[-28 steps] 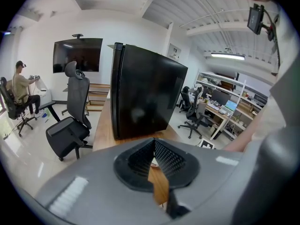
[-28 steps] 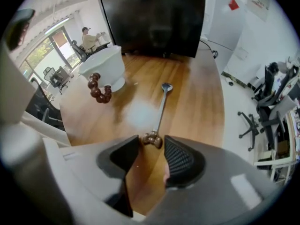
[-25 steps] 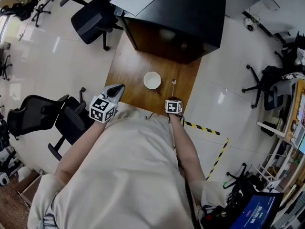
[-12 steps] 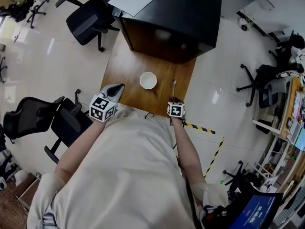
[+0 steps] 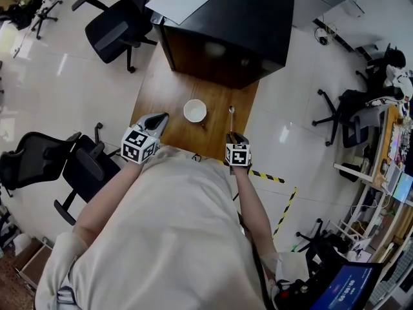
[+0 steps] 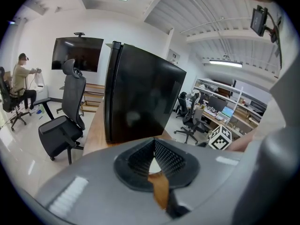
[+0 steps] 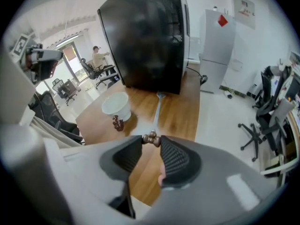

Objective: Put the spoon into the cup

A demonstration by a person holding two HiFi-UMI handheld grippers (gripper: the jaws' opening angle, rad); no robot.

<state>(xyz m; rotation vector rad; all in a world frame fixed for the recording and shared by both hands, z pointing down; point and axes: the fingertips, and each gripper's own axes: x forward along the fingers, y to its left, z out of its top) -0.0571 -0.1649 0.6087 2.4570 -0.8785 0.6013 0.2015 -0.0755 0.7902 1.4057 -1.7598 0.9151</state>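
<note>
1. Wood forms the surface on which the white cup is stood, with a black cabinet set at its far end.
2. The spoon is gripped only at its brown knobbed end, which is pinched between the tips of the right tool. The jaws are partly closed on that end. The bowl is pointed away toward the cabinet, and the spoon is seen to the right of the cup and apart from it. Whether the bowl is clear of the surface cannot be told.
3. The left tool is held over the near left edge of the surface, its jaws brought together at the tips with nothing between them.
4. A slip is judged the chief risk. Very little of the handle is gripped, and that part is rounded, so the spoon could be swung or twisted out of the pads when it is carried sideways.
5. If the long free length is brought across too low, the rim could be struck. The cup could then be tipped or pushed, since it is not steadied by the left tool.
6. A small brown knobbed piece is seen just beside the cup, and whether it belongs to the cup cannot be told. It could be caught on the way in.
7. If the spoon is released before the bowl is inside the rim, it would be dropped onto the surface.
</note>
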